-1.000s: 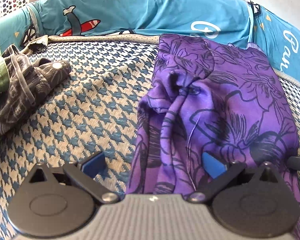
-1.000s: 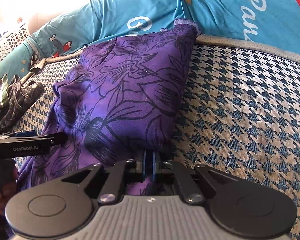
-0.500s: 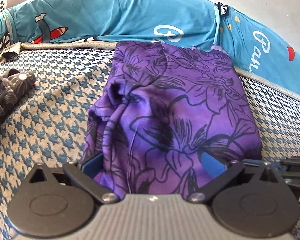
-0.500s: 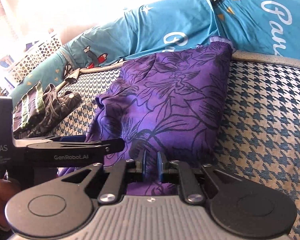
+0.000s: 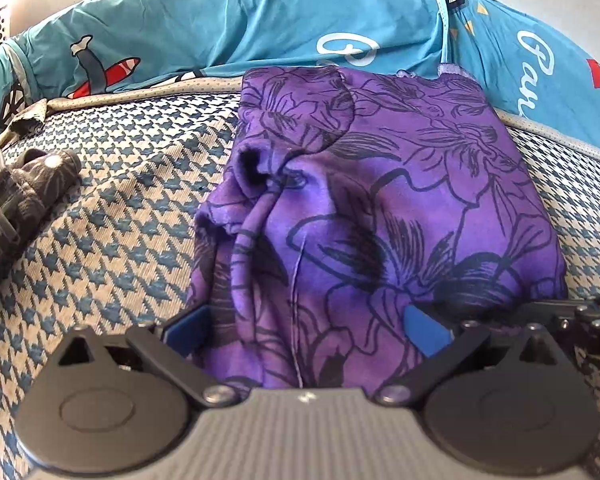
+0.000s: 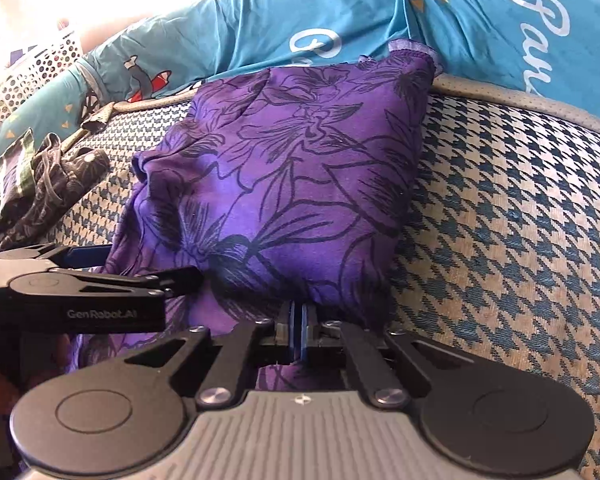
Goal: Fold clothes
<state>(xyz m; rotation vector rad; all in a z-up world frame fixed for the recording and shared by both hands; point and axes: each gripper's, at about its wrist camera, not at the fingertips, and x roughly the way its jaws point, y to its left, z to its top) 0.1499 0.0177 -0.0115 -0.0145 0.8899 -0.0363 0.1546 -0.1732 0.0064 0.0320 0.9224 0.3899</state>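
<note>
A folded purple garment [image 5: 380, 200] with black flower outlines lies on the houndstooth bed cover [image 5: 120, 240]. Its left side is bunched into folds. My left gripper [image 5: 306, 330] is open wide, its blue pads [image 5: 424, 332] straddling the garment's near edge with cloth between them, not pressed. From the right wrist view, the same purple garment [image 6: 300, 184] runs away from me. My right gripper [image 6: 298, 332] is shut on its near edge, at the right corner. The left gripper [image 6: 140, 266] reaches in from the left beside it.
A teal printed sheet [image 5: 260, 28] is heaped along the far side of the bed. A dark patterned garment [image 5: 16, 204] lies crumpled at the left, with a green striped piece [image 6: 8, 176] by it. A white perforated basket [image 6: 32, 68] stands beyond, far left.
My left gripper slid right, from half off the garment to straddling its near edge beside the right gripper. The right gripper's pads parted slightly, then shut again.
</note>
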